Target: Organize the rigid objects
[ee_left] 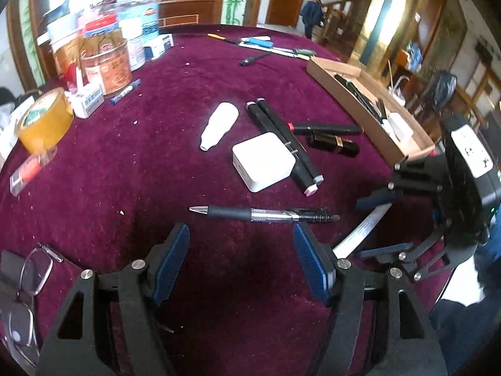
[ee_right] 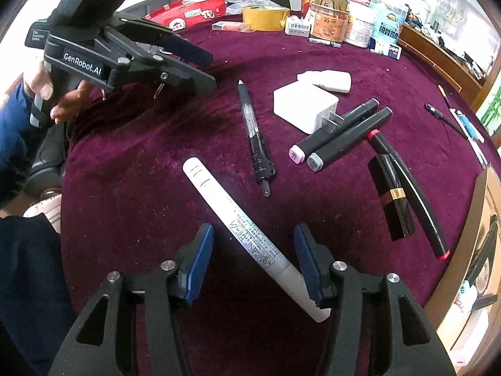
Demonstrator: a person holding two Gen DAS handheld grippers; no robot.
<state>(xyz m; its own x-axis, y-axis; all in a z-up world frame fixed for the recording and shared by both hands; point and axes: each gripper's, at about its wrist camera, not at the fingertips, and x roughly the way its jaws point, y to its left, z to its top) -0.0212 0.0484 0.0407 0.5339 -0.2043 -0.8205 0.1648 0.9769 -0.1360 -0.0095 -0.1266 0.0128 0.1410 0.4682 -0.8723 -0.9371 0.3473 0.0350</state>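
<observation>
- Left gripper [ee_left: 241,263] hangs over the maroon surface [ee_left: 125,163], jaws wide with nothing between them; a clear pen [ee_left: 263,213] lies just ahead.
- Right gripper [ee_right: 253,260]: jaws part-open around a white marker [ee_right: 247,235], which touches only the right pad.
- 2 black markers [ee_right: 338,134] lie against a white charger [ee_right: 300,103].

- A roll of tan packing tape [ee_left: 43,122] stood on the maroon desk [ee_left: 131,169] near its left edge.
- Tins and plastic jars [ee_left: 106,53] crowded the far left corner.
- A pair of eyeglasses [ee_left: 29,285] lay folded at the near left edge.
- A red printed packet [ee_right: 188,12] lay beyond the tape.
- A person in dark clothes [ee_left: 313,12] stood by a wooden staircase [ee_left: 341,6] far behind.
</observation>
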